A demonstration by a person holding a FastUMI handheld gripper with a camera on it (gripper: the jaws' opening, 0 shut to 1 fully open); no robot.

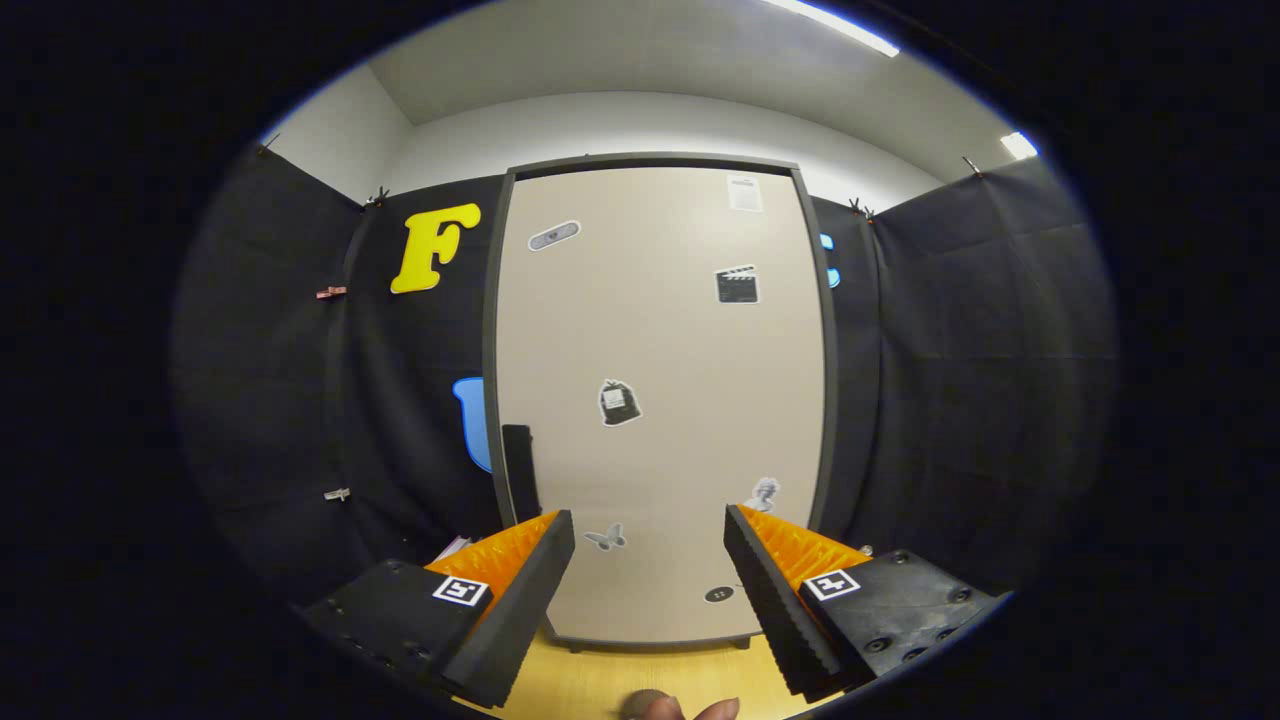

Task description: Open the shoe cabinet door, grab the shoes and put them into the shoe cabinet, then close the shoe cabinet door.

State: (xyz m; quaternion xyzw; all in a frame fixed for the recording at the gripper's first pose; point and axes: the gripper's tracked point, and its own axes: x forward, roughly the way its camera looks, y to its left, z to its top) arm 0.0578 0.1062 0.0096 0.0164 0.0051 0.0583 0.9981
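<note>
The shoe cabinet [660, 400] stands upright straight ahead of me, a tall beige door in a dark grey frame. The door is shut and carries several small stickers. A black handle [519, 470] runs vertically along the door's left edge, just above my left finger. My gripper [650, 530] is open, its two fingers spread wide apart with nothing between them, pointing at the lower part of the door from a short distance. No shoes are in sight.
Black cloth walls close in on both sides of the cabinet. A wooden floor [640, 670] lies below the cabinet's base. A person's fingertips [690, 708] show at the very bottom, between my fingers.
</note>
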